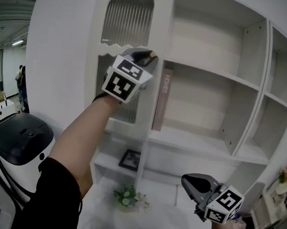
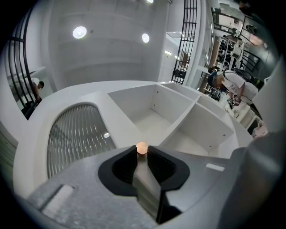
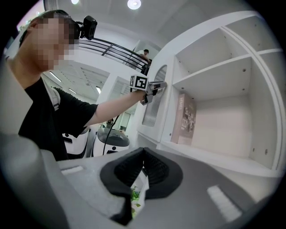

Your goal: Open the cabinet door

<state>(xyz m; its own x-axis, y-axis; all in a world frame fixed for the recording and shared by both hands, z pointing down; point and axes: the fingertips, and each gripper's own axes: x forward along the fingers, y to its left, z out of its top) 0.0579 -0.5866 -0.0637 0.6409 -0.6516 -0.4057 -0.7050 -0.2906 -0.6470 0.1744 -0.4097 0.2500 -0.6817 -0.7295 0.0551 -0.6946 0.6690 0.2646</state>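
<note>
White walls and a tall white cabinet [image 1: 249, 95] of open shelves fill what we look at, with a white and black machine [image 1: 20, 136] standing off to the left on the floor.

We have our left arm [image 1: 82, 136] stretched up and forward, the forearm bare below a black sleeve. The left gripper [image 1: 150, 55] sits at the right edge of the cabinet door [image 1: 163, 19], tilted a little upward, with its marker cube [image 1: 124, 78] facing us. In the left gripper view, the left gripper [image 2: 141, 152] is clenched on a small, round, copper-coloured knob [image 2: 141, 148], whose ball shows just past the fingertips.

Our right hand is held low, near the bottom right of the head view. The right gripper [image 1: 186, 181] lies about level and points toward the lower shelves, well apart from the cabinet, with its cube [image 1: 224, 204] behind it. In the right gripper view, its jaws meet at the tips with nothing held between them, and a green plant [image 3: 134, 199] shows through the gap below them.

That door takes up the cabinet's left column. It is white, with an arched pane of ribbed glass [image 2: 76, 134] in its upper part. From the right gripper view it looks flush with the cabinet front, and we cannot make out any gap along its edge. Just to its right a book [image 1: 162, 98] stands upright on a shelf. Lower down we see a small dark picture frame [image 1: 130, 160] and, below that, the plant [image 1: 127, 196].
</note>
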